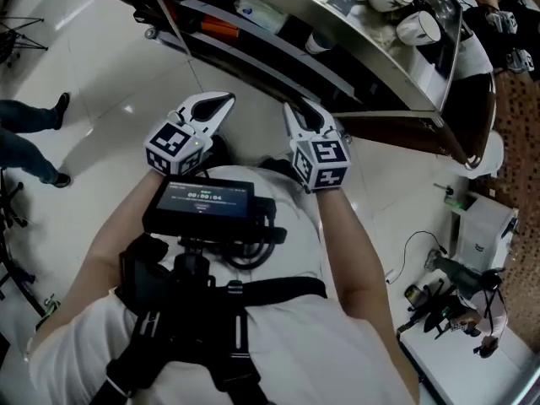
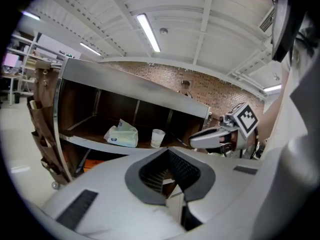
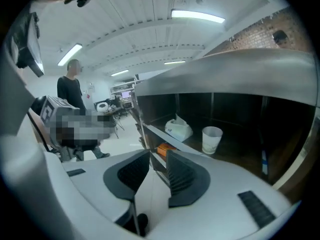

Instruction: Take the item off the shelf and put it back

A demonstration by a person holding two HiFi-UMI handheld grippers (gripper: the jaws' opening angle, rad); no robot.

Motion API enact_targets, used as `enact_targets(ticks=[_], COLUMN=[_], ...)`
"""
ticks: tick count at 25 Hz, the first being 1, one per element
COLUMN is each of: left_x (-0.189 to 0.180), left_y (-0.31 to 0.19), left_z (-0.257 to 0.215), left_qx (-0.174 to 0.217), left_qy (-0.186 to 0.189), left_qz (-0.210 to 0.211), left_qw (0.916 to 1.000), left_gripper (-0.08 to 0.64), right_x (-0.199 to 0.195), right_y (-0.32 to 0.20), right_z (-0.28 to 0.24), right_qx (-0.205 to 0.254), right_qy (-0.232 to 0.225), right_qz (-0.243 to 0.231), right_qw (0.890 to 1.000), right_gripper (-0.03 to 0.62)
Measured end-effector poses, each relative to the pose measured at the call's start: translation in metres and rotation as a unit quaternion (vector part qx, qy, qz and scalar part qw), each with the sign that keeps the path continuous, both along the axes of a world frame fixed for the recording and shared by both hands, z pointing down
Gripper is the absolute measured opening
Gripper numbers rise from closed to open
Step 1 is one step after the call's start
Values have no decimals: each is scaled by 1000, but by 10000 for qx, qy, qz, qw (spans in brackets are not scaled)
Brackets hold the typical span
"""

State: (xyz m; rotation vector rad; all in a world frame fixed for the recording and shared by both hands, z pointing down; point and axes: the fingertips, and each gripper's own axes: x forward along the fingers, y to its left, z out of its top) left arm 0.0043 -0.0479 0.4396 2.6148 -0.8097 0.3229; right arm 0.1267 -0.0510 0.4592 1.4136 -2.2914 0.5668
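Steel is capping the dark shelf (image 2: 95,145) that is standing ahead of both tools. The left tool (image 2: 168,151) is pointing at it with its jaws meeting at the tips and nothing between them. Ahead of this tool and a little to its left, the tissue pack (image 2: 121,135) is lying on the shelf board. The cup (image 2: 157,137) is standing upright near it, almost straight ahead of the tool. The right tool (image 3: 157,154) is hovering alongside with its jaws standing wide and only the shelf edge showing through the gap. From it, pack and cup are sitting ahead and to the right, well apart from the tips.

Neither tool is carrying anything, and both likely items are resting on the shelf. So I am judging that either the take-off is not yet begun or the put-back is done. The pictures are not settling which, nor which of the two is the item.

An orange box (image 3: 165,148) is lying on the lower board, just past the right tool's tips. White mugs (image 1: 419,27) are sitting on the steel top, beyond the right tool and to its right. Pale glossy floor (image 1: 101,66) is spreading beneath both tools, a brick wall (image 2: 215,89) is rising behind the shelf, and strip lights (image 2: 148,32) are glowing overhead. A person (image 3: 70,86) is standing off to the right tool's left, and a white table (image 1: 498,369) with cables is standing to its far right.
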Motion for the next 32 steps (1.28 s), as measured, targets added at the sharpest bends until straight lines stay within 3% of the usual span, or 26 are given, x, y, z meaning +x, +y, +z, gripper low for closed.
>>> enact_targets(ticks=[3, 7, 11, 14, 21, 24, 27, 32], left_x=[-3, -10, -12, -3, -2, -3, -5, -10], left_y=[-5, -5, -13, -25, -39, -39, -38, -38], left_z=[6, 7, 0, 5, 25, 25, 26, 25], left_qx=[-82, -164, -105, -161, -185, -231, -263, -230], left_qy=[23, 3, -5, 30, -127, -166, -196, -218], left_qz=[-107, -324, -566, -764, -1000, -1015, -1022, -1047], left_qw=[9999, 9993, 9983, 9969, 9947, 9944, 9942, 9940], left_gripper=[8, 8, 8, 8, 8, 8, 8, 8], right_x=[27, 49, 64, 75, 77, 79, 80, 76], right_y=[-29, -68, -104, -128, -155, -160, -161, -157], right_z=[20, 29, 35, 49, 78, 86, 89, 85], right_qx=[62, 189, -22, -30, -118, -208, -236, -188], right_qy=[755, 1830, 3164, 3807, 4431, 4613, 4703, 4676], right_qz=[58, -363, -751, -1099, -1723, -1807, -1831, -1786], right_qw=[9971, 9823, 9456, 9182, 8797, 8684, 8630, 8655], right_gripper=[129, 129, 129, 127, 126, 124, 75, 37])
